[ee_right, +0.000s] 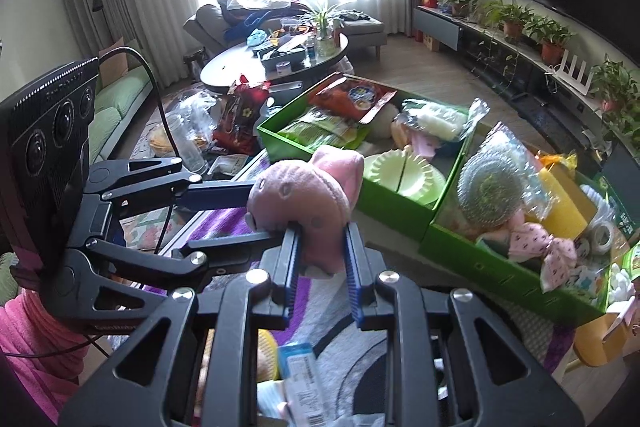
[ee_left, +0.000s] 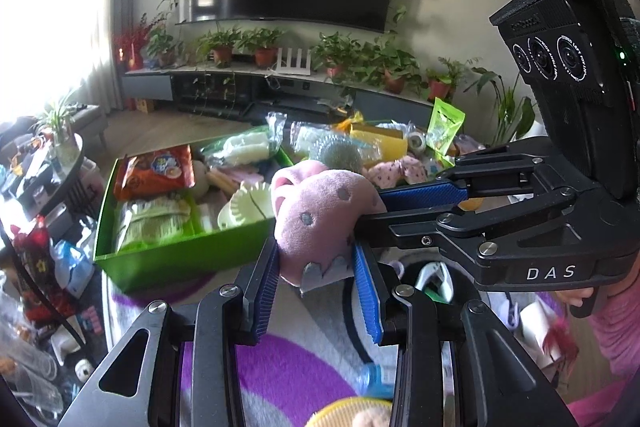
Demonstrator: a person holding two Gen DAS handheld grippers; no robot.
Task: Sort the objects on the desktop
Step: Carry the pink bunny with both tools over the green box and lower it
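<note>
A pink plush toy (ee_left: pixel 320 215) with grey spots hangs above the patterned tabletop, held from two sides. My left gripper (ee_left: pixel 316 247) is shut on its lower part, blue pads (ee_left: pixel 268 279) pressing in. From the right of the left wrist view, my right gripper (ee_left: pixel 372 207) is shut on the same toy. In the right wrist view the plush toy (ee_right: pixel 304 195) sits between the right gripper (ee_right: pixel 321 227) pads, and the left gripper (ee_right: pixel 260 215) clamps it from the left. Just beyond the toy stands a green box (ee_left: pixel 180 259).
Two green boxes (ee_right: pixel 396 215) (ee_right: pixel 500 267) stand side by side, full of snack packs, a white mould, a scourer (ee_right: pixel 488 195), a yellow sponge and pink cloth. A purple-and-white cloth (ee_left: pixel 288 367) covers the table below. A cluttered round coffee table (ee_right: pixel 224 67) stands behind.
</note>
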